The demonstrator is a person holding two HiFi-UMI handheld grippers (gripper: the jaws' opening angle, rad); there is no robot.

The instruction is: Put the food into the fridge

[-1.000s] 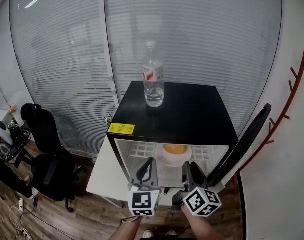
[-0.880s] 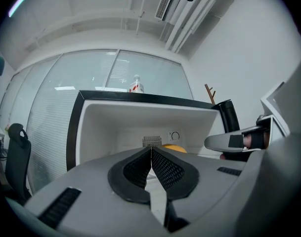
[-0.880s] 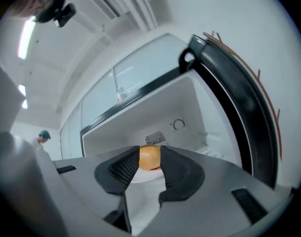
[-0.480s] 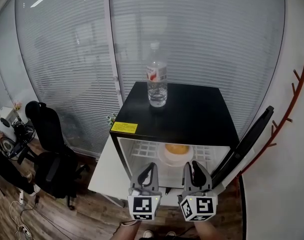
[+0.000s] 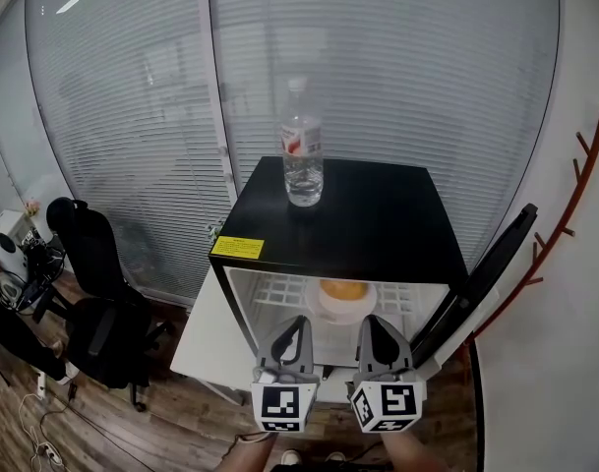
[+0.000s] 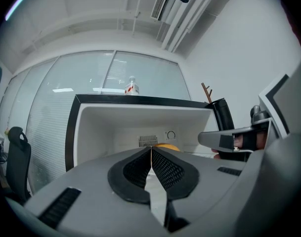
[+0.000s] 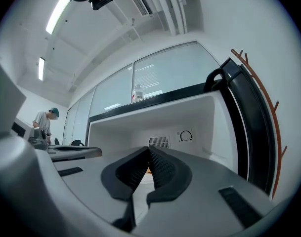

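Note:
A small black fridge (image 5: 358, 226) stands with its door (image 5: 476, 285) swung open to the right. Inside, on the white wire shelf (image 5: 279, 293), a white bowl holds the orange food (image 5: 343, 289). My left gripper (image 5: 296, 327) hovers just before the fridge opening, shut and empty. Beside it my right gripper (image 5: 371, 326) is also shut with nothing between its jaws. In the left gripper view the food (image 6: 165, 146) peeks above the closed tips (image 6: 150, 149). In the right gripper view the closed tips (image 7: 148, 149) point into the white fridge interior (image 7: 190, 127).
A clear water bottle (image 5: 302, 159) stands on the fridge top, with a yellow sticker (image 5: 237, 248) near its front edge. Glass walls with blinds rise behind. Black office chairs (image 5: 92, 303) stand at the left on the wood floor. A red coat rack (image 5: 574, 185) lines the right wall.
My right gripper, open a second ago, has shut empty and levelled out beside the left one. The left gripper stays shut, raised slightly toward the fridge opening.

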